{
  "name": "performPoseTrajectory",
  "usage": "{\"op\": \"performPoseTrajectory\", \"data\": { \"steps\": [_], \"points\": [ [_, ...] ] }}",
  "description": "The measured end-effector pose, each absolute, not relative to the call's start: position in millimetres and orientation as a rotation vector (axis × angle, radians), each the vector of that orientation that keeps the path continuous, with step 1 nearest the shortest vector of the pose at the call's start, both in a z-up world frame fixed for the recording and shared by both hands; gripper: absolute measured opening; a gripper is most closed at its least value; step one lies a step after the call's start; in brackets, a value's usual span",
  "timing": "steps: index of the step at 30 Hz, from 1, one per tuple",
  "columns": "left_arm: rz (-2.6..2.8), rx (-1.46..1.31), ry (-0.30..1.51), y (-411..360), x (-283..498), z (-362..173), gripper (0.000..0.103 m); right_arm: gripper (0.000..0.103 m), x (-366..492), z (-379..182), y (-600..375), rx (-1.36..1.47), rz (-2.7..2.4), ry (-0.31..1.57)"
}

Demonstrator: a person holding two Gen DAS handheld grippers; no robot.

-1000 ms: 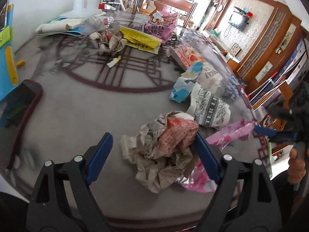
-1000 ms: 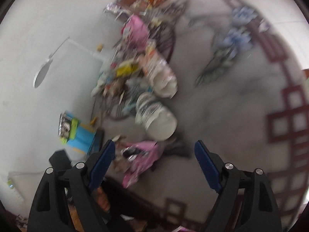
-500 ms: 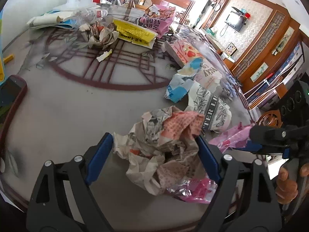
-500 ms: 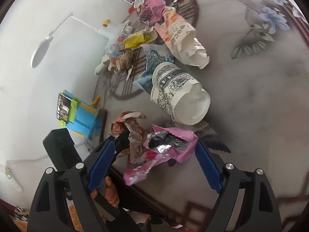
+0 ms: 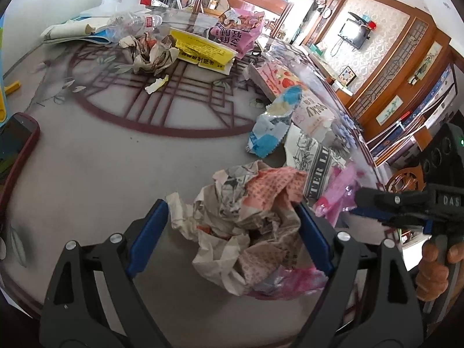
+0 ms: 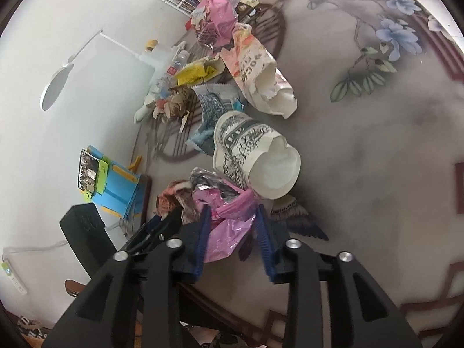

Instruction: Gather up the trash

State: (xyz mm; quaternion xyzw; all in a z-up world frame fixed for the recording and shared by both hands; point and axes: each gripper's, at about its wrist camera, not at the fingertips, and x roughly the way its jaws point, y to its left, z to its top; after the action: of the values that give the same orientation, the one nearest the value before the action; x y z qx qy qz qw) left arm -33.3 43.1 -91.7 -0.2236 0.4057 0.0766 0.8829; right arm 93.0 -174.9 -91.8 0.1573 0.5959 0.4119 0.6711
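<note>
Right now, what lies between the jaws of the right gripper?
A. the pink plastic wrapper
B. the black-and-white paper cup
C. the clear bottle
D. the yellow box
A: in the right wrist view the pink plastic wrapper sits between the narrowed jaws of the right gripper, the paper cup lying beyond them.

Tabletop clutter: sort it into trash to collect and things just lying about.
Trash to collect:
crumpled newspaper, between the left gripper jaws
pink wrapper, between the right gripper jaws
printed paper cup
blue snack wrapper
plastic bottle

Just lying about:
phone
blue toy stand
white desk lamp
</note>
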Motion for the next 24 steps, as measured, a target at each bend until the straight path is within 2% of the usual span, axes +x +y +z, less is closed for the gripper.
{"op": "performPoseTrajectory", "data": {
  "steps": [1,3,4,5,7,12,20,22,24],
  "points": [
    [0.161,-0.471,0.845,44.2,-32.5,-92.2,0.084,0.043,92.7,-91.4,-174.3,0.353,0.926,1.339],
    [0.160,-0.499,0.856,48.3,-30.9,-95.9,0.080,0.061,92.9,-89.0,-175.6,0.364,0.922,1.323],
    [0.156,-0.513,0.862,49.6,-31.1,-97.4,0.069,0.067,93.2,-87.6,-176.3,0.377,0.917,1.315],
    [0.154,-0.526,0.865,51.3,-31.2,-98.6,0.063,0.073,93.4,-86.7,-177.4,0.393,0.910,1.308],
    [0.162,-0.533,0.856,52.5,-33.4,-97.0,0.055,0.074,93.9,-86.1,-176.0,0.415,0.906,1.309],
    [0.201,-0.517,0.834,54.6,-39.3,-92.7,0.052,0.080,91.6,-88.8,-162.5,0.393,0.891,1.334],
    [0.181,-0.523,0.840,52.6,-39.3,-92.9,0.052,0.080,89.2,-103.7,-153.4,0.327,0.827,1.366],
    [0.175,-0.527,0.842,52.1,-39.2,-93.4,0.052,0.072,88.9,-103.8,-153.0,0.318,0.839,1.367],
    [0.171,-0.535,0.843,53.1,-39.4,-94.1,0.053,0.055,88.2,-100.8,-150.9,0.283,0.845,1.350]
  ]
}}
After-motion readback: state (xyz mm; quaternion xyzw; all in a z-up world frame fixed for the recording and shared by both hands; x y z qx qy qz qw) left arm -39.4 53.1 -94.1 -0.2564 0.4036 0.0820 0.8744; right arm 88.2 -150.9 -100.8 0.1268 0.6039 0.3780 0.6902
